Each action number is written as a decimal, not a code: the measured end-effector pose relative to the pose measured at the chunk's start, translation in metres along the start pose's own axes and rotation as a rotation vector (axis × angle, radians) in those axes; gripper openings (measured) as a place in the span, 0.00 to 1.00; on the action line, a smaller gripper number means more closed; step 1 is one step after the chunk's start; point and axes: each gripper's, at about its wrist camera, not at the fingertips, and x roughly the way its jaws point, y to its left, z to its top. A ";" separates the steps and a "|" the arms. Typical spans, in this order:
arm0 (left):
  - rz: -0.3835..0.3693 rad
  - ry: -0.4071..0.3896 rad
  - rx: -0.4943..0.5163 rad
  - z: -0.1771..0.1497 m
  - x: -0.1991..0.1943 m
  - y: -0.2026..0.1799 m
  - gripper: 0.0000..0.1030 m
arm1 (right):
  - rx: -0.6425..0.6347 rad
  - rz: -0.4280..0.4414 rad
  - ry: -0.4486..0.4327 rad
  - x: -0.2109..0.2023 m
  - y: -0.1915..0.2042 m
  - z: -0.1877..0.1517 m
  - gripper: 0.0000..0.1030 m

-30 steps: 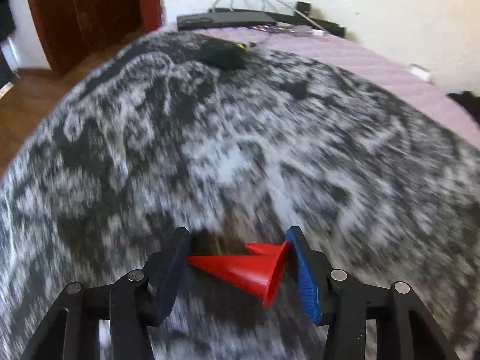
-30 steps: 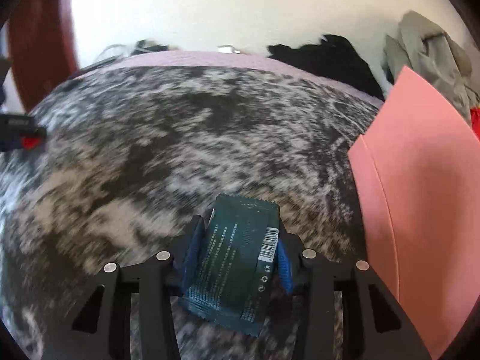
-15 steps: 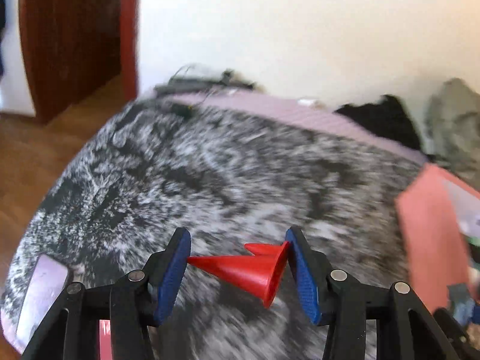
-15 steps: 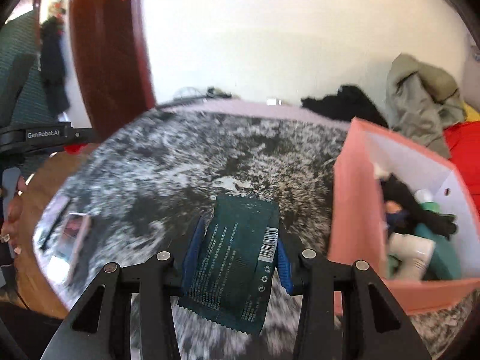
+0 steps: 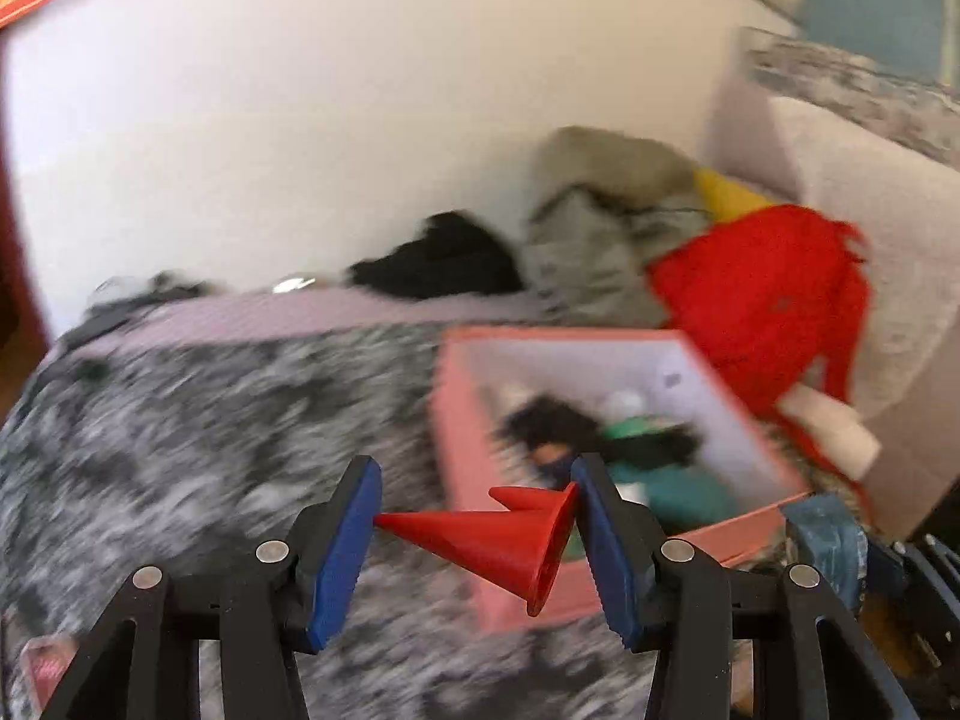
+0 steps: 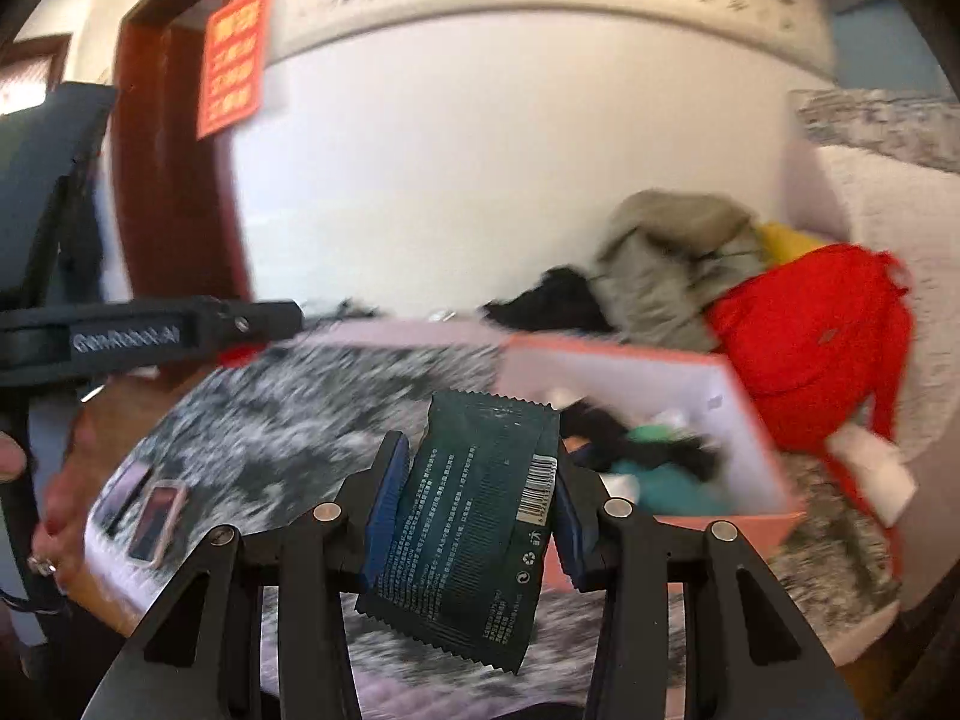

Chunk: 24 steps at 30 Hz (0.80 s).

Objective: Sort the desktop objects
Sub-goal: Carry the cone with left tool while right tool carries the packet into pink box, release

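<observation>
My left gripper (image 5: 477,525) is shut on a red cone-shaped funnel (image 5: 492,540) held sideways between its blue pads, just left of and in front of a pink open box (image 5: 462,438). My right gripper (image 6: 474,501) is shut on a dark green foil packet (image 6: 474,516), held above the speckled grey blanket (image 6: 288,420) to the left of the same pink box (image 6: 738,525). The box holds several items, among them a green one and a black one. The left gripper's black body (image 6: 150,333) shows at the left of the right wrist view.
A red bag (image 6: 822,330), grey-green clothes (image 6: 666,264) and black cloth (image 6: 552,300) pile up behind the box against the white wall. Two phones (image 6: 144,510) lie at the blanket's left edge. A pale sofa arm (image 5: 870,228) stands at the right.
Both grippers have risen and swung to the right with their loads. The pink box now sits nearer to the middle of both views, and more wall shows above.
</observation>
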 end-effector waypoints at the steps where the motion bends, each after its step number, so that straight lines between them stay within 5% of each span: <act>1: -0.017 -0.007 0.017 0.009 0.007 -0.013 0.54 | 0.008 -0.023 -0.022 -0.005 -0.014 0.007 0.45; 7: -0.082 -0.034 0.070 0.067 0.062 -0.064 0.54 | 0.057 -0.132 -0.116 0.016 -0.096 0.061 0.45; 9: -0.078 0.001 0.064 0.063 0.083 -0.059 0.55 | 0.076 -0.134 -0.104 0.045 -0.117 0.070 0.45; 13: -0.066 0.076 0.048 0.051 0.124 -0.048 0.61 | 0.133 -0.088 0.062 0.145 -0.161 0.057 0.48; 14: -0.063 0.095 0.045 0.048 0.134 -0.046 0.63 | 0.157 -0.079 0.152 0.180 -0.172 0.045 0.52; 15: -0.060 0.113 0.041 0.045 0.145 -0.043 0.64 | 0.177 -0.097 0.221 0.204 -0.180 0.034 0.68; 17: -0.054 0.151 0.033 0.039 0.165 -0.038 0.65 | 0.186 -0.153 0.303 0.232 -0.190 0.015 0.73; 20: -0.046 0.207 0.021 0.030 0.196 -0.029 0.73 | 0.175 -0.189 0.282 0.233 -0.197 0.001 0.84; 24: -0.034 0.282 0.006 0.018 0.237 -0.018 0.74 | 0.220 -0.184 0.251 0.217 -0.195 0.007 0.86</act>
